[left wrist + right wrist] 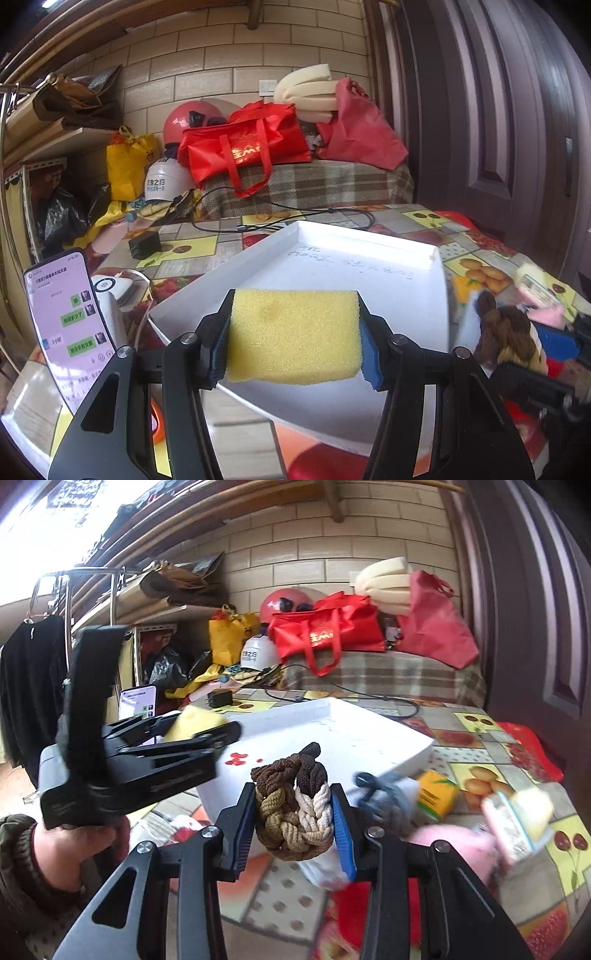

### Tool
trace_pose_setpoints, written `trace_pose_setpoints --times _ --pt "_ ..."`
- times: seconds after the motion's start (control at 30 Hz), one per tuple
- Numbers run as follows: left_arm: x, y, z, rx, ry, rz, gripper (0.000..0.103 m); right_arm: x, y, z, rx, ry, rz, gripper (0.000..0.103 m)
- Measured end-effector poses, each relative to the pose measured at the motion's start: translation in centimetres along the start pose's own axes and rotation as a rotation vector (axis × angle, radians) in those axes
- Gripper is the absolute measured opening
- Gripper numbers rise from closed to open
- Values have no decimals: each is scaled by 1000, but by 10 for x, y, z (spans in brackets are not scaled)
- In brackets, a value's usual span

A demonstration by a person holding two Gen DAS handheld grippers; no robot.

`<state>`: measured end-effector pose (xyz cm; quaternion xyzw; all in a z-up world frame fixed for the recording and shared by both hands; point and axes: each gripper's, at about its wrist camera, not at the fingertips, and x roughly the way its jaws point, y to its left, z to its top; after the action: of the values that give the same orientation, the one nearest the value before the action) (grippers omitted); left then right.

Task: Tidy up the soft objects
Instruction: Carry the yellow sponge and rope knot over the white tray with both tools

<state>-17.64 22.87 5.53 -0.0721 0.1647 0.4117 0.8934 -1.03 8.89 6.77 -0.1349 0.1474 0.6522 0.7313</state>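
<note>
My left gripper (293,341) is shut on a yellow sponge (293,336), held over the near edge of a shallow white box (369,254). That same gripper (207,727) with the yellow sponge (195,720) shows at the left of the right wrist view, carried by a hand in a green sleeve. My right gripper (295,825) is shut on a braided brown, tan and cream hair scrunchie (291,812), in front of the white box (369,742). In the left wrist view the scrunchie (506,332) appears at the right, beside the box.
On the fruit-print tablecloth (476,771) right of the box lie a grey-blue scrunchie (380,794), a yellow carton (436,794), a pink fluffy item (450,845) and a small pack (517,819). A lit phone (66,325) stands at the left. Red bags (247,147), helmets and a cable lie behind.
</note>
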Motion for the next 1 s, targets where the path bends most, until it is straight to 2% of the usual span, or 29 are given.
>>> trace_pose_setpoints --times 0.23,0.5,0.77,0.87,0.97,1.0 --pt "28 15 8 -50 32 45 57 34 3 12 48 17 -24 38" --pt "48 14 15 -36 51 64 57 66 -12 25 131 25 -80 38" --pt "73 19 19 -59 134 57 57 96 -18 34 162 80 -94 39" --pt "81 21 18 -66 175 58 57 102 -14 36 147 89 -107 41" --pt "79 22 18 -77 170 76 58 102 -14 36 147 87 -113 44" --pt "77 23 18 -79 161 89 59 100 -15 36 151 80 -121 49"
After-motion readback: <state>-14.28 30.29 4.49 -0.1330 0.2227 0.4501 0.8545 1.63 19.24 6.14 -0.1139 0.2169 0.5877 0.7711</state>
